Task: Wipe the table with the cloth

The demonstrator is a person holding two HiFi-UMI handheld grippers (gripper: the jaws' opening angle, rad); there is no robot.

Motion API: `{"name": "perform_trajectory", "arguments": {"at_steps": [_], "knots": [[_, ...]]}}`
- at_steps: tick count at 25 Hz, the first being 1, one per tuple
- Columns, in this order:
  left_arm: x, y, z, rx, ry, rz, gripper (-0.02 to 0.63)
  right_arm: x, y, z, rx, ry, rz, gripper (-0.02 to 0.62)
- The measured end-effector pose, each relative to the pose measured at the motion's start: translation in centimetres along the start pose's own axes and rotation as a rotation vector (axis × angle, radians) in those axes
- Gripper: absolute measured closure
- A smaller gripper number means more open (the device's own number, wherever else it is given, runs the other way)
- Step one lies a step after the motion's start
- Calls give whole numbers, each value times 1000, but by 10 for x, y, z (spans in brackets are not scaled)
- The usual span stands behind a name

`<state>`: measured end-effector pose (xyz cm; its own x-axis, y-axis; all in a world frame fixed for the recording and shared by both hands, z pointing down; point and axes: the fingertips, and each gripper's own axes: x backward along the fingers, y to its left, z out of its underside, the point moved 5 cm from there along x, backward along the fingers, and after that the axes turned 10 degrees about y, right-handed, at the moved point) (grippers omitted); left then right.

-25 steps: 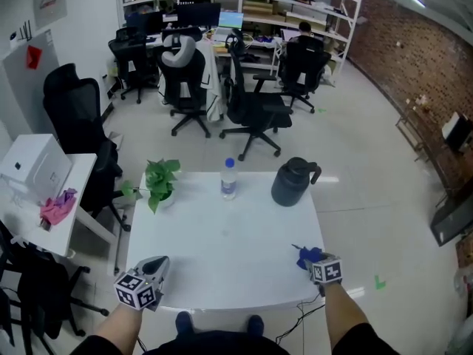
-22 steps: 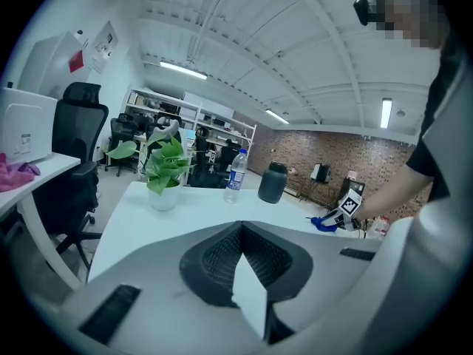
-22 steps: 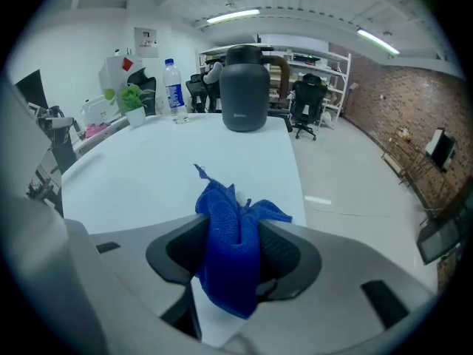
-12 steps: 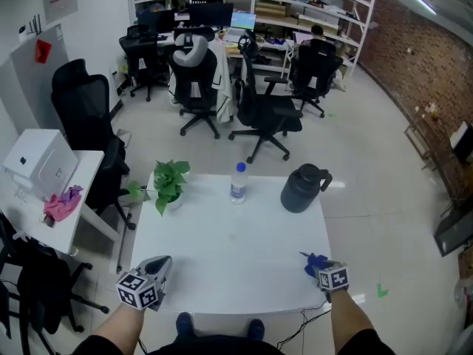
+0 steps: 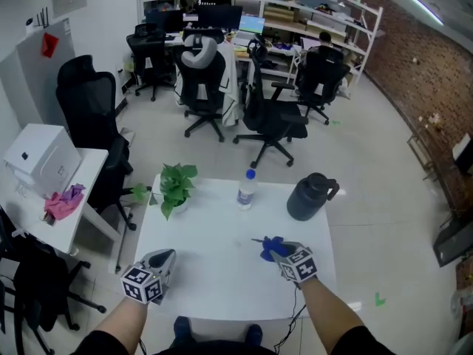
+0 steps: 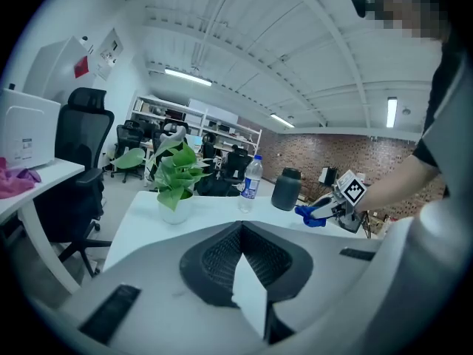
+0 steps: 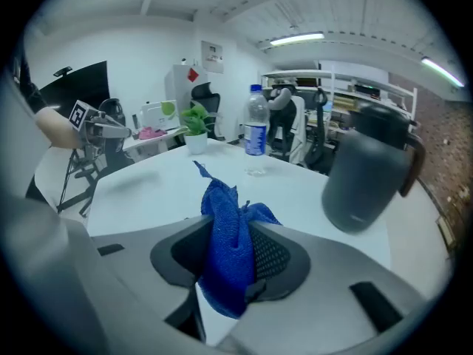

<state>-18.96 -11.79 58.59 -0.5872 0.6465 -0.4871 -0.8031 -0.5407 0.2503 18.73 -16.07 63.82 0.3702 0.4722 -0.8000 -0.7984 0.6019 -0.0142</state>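
1. Since a second ago, the right gripper [image 5: 283, 253] has come in from the near right corner of the table [image 5: 214, 283] toward its middle. It has brought the cloth [image 5: 269, 248] along.
2. The cloth now lies low over the tabletop, nearer than the jug [image 5: 309, 197] and to its left. Whether it touches the surface cannot be told.
3. The left gripper [image 5: 161, 259] stays at the near left corner, much as before.
4. The plant [image 5: 176, 187], bottle [image 5: 246, 189] and jug keep their row along the far edge.
5. The right gripper's jaws are closing and stand only narrowly apart, with the cloth bunched between the pads, which press on it. One fold stands up ahead of the jaws, and a tail hangs below them.
6. The left gripper's jaws meet at the tips, and nothing is between them.
7. The cloth is deep blue, with a nubby, towel-like weave, and is crumpled into soft ridges.
8. The pads are black with a fine grid texture, set in smooth grey shells. Each gripper carries a cube of black-and-white square markers.
9. The table is white and smooth with rounded corners.
10. The jug is dark, matte and cylindrical, with a side handle. The bottle is clear plastic with a blue cap and label. The plant is broad-leaved and green in a small white pot.
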Motion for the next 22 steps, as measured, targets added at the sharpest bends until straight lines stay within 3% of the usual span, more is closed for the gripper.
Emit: {"name": "perform_trajectory", "arguments": {"at_steps": [4,9,12,22], "knots": [[-6,5,4,13,4,3,606,-44,52,-38,99,49,-61,462],[-9,7,15,7,27,10,606,-91,91,-35,125,165,-39,462],[-11,6,18,15,26,18,606,-107,92,-31,140,197,12,463],[-16,7,16,19,11,44,606,-134,52,-66,125,195,63,465]]}}
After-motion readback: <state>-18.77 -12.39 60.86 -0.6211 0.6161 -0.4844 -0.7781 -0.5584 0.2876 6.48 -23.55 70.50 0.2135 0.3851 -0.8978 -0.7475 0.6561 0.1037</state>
